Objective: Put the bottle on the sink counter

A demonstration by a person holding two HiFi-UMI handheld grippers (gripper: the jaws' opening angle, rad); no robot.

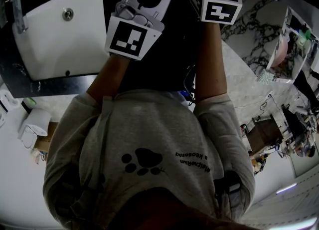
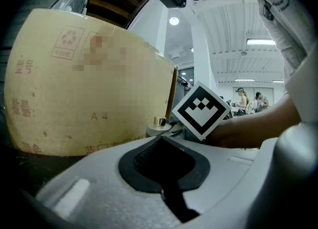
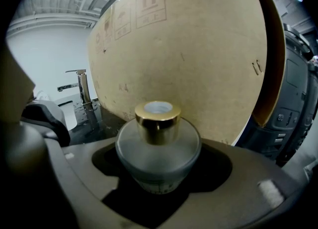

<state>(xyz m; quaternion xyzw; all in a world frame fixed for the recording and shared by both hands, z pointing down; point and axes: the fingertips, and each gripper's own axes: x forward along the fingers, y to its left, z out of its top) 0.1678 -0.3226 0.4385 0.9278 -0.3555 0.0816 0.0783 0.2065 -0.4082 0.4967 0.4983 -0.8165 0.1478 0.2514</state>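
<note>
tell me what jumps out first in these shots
A frosted, gold-capped bottle clamped in the right claw fills the right gripper view. A big cardboard box looms close behind it. In the head view, a white sink lies at upper left, beyond the person's arms.

Looks like a mock washroom inside a lab hall: white sink, tap and dark counter, under strip lights, near cluttered desks.

The bottle sits in the right gripper (cardboard box just behind it).
</note>
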